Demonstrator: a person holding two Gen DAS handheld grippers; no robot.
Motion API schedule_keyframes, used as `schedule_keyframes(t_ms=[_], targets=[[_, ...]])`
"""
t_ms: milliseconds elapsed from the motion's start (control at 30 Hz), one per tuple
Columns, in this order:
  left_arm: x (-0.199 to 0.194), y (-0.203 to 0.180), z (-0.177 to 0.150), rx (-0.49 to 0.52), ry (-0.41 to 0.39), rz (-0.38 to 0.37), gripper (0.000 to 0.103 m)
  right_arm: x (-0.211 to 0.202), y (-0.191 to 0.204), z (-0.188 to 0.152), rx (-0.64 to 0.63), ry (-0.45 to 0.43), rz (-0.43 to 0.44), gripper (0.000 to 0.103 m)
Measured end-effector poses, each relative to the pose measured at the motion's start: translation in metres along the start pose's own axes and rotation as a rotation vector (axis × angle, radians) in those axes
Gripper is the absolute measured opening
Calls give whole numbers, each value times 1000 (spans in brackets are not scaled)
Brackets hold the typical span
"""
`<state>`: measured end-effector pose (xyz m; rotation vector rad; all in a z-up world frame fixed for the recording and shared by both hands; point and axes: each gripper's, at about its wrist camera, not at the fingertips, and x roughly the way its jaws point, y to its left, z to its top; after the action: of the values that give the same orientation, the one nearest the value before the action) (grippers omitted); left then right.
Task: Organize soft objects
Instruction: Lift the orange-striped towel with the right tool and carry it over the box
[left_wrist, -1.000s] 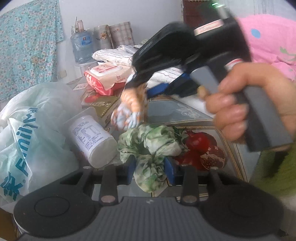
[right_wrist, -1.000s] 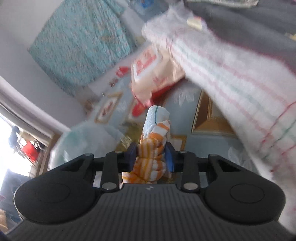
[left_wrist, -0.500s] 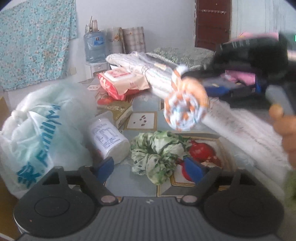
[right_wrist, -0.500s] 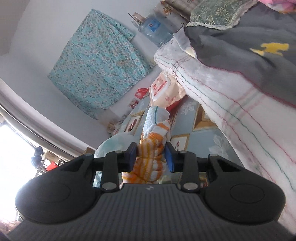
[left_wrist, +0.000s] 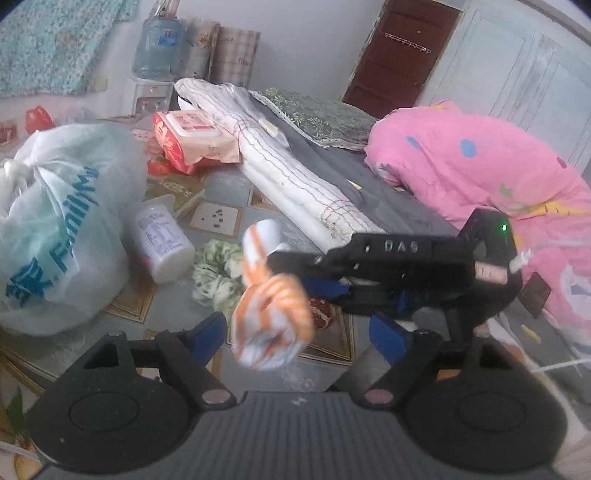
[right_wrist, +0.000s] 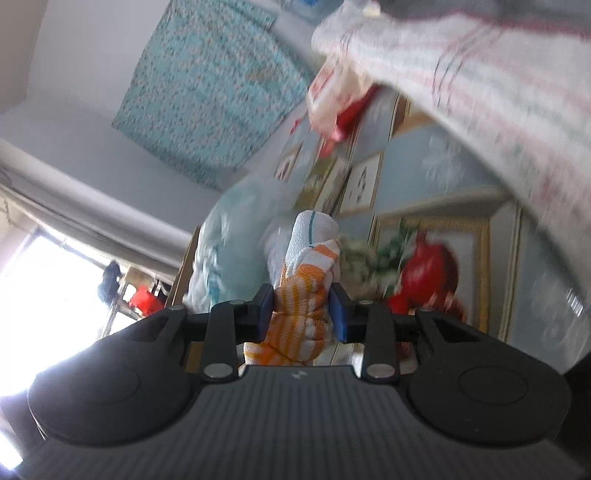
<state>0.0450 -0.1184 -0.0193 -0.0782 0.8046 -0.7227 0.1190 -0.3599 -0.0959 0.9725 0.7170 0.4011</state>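
Left wrist view: the left claw (left_wrist: 295, 338) gapes wide, empty; a green scrunchie (left_wrist: 216, 275) lies on the floor beyond it, beside a white bottle (left_wrist: 162, 243). Right wrist view: the right claw (right_wrist: 303, 310) grips an orange-striped rolled cloth (right_wrist: 306, 295) above the scrunchie.

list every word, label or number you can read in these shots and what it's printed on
"DAS" in raised letters on the black body of the right hand-held gripper.
Large blue lettering on the white plastic bag: only partly legible, roughly "F...ily...", plus one blue character.
Fine print on the label of the white bottle: too small to read.
Red print on the wipes pack: too blurred to read.
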Motion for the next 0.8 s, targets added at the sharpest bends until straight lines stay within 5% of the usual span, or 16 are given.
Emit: schedule_keyframes(t_ms=[367,600,800], targets=[[33,1,-16,60,88,138,68,16,-3,-28,0,79,-9,32],[46,9,-17,56,114,155,62,20,-7,-27,17,94,-7,34],[53,10,-18,54,114,181,45,16,-6,-27,12,93,-9,34]])
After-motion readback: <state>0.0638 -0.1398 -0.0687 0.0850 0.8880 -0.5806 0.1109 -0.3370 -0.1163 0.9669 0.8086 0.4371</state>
